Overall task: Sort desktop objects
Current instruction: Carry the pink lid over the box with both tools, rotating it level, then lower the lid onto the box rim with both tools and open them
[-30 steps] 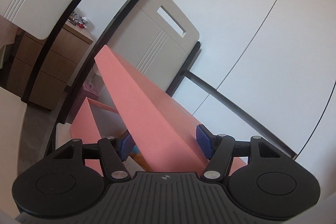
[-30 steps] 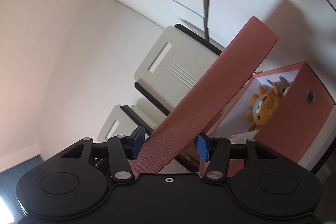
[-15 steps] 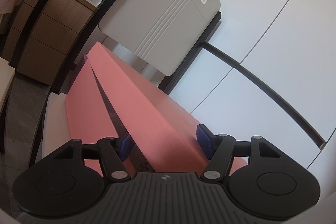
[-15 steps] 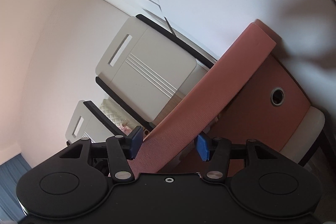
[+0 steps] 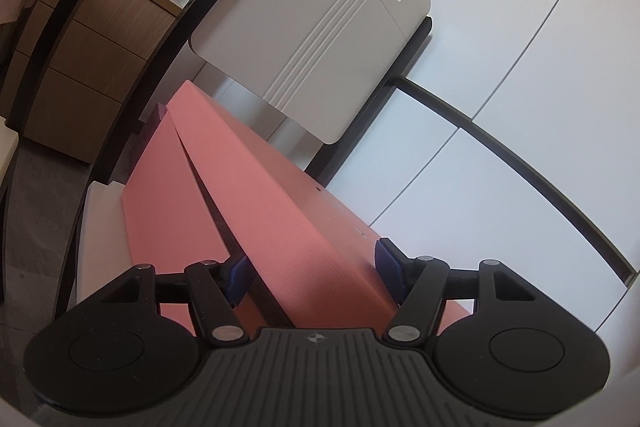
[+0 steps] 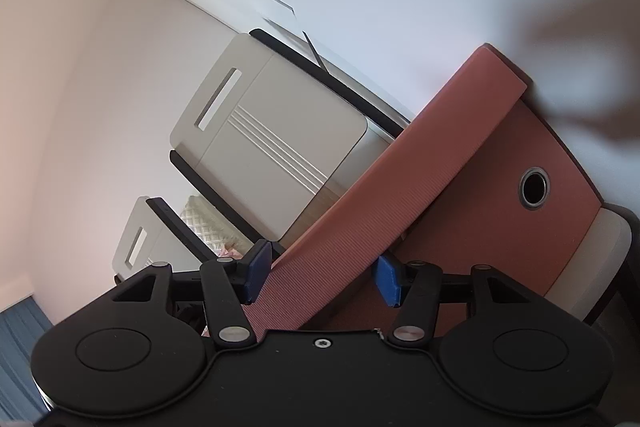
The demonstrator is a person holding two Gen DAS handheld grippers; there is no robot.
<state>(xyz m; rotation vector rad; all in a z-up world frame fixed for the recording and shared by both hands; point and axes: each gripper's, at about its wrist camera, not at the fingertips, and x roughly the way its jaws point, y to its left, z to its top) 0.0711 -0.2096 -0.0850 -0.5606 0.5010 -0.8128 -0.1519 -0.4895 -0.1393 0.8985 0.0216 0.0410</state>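
White panelled wall: flat pale panels split by thin seams and dark curved trim, filling the background of both wrist views.

Wooden drawer cabinet: light brown, at the left in the left wrist view; small items on its top are too small to identify.

Cream chair with a slotted backrest and black frame: stands directly behind the box; the same type shows in the right wrist view, with a second one lower left.

Cream padded seat: the box rests on it; its edge shows under the box's right end.

Salmon-pink ribbed storage box: rectangular, one side carrying a round metal-rimmed hole. In the left wrist view its side wall sits left of the lid.

Salmon-pink ribbed box lid: a long flat panel lying over the top of the box, slightly askew, with a narrow dark gap along one edge. Its rim runs forward between the fingers of both tools.

Left gripper: black, blue pads, pinching the lid's near edge from both sides.

Right gripper: black, blue pads, closed against the lid's rim at the opposite end.
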